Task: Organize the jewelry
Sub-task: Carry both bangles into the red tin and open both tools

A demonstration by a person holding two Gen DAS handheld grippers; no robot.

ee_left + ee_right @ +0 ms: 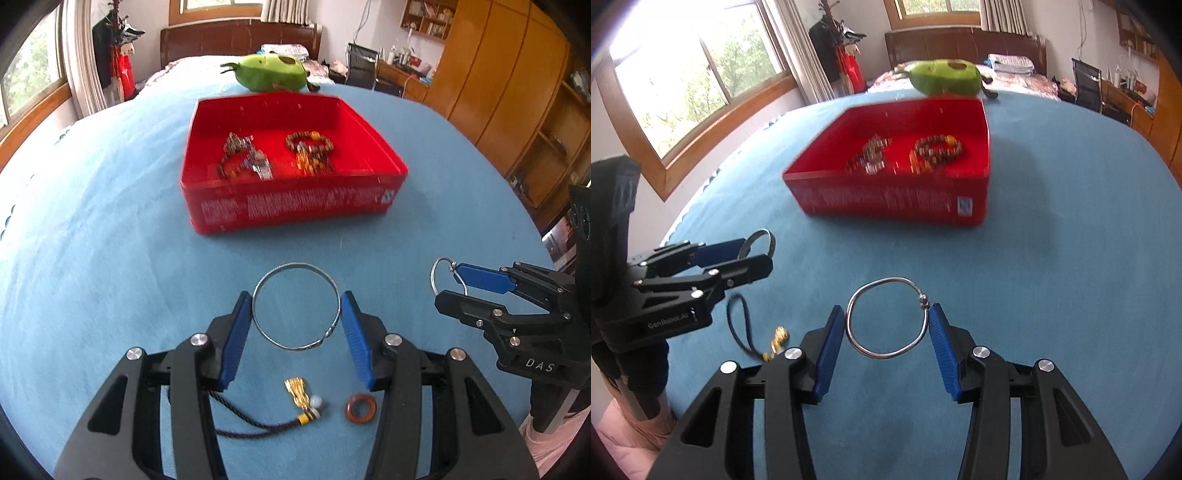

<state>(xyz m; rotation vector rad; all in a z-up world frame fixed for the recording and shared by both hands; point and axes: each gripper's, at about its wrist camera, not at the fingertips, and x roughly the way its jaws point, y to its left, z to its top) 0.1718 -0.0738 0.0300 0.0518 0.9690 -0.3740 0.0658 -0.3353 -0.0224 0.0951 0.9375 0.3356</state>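
Left wrist view: my left gripper (296, 314) is clamped across a thin silver bangle (295, 306), clear of the blue bedspread (110, 221). The red box (291, 206) lies ahead, open cloth between.

Right wrist view: my right gripper (886, 325) pinches a beaded silver bangle (886, 317); the box's near wall (886, 203) is well apart.

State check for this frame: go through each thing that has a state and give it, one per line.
left gripper: shut on a thin silver bangle
right gripper: shut on a silver bangle with a ball clasp
red box: lidless, two bead bracelets inside
corded gold charm: lying on the blue cover
brown ring: lying on the cover
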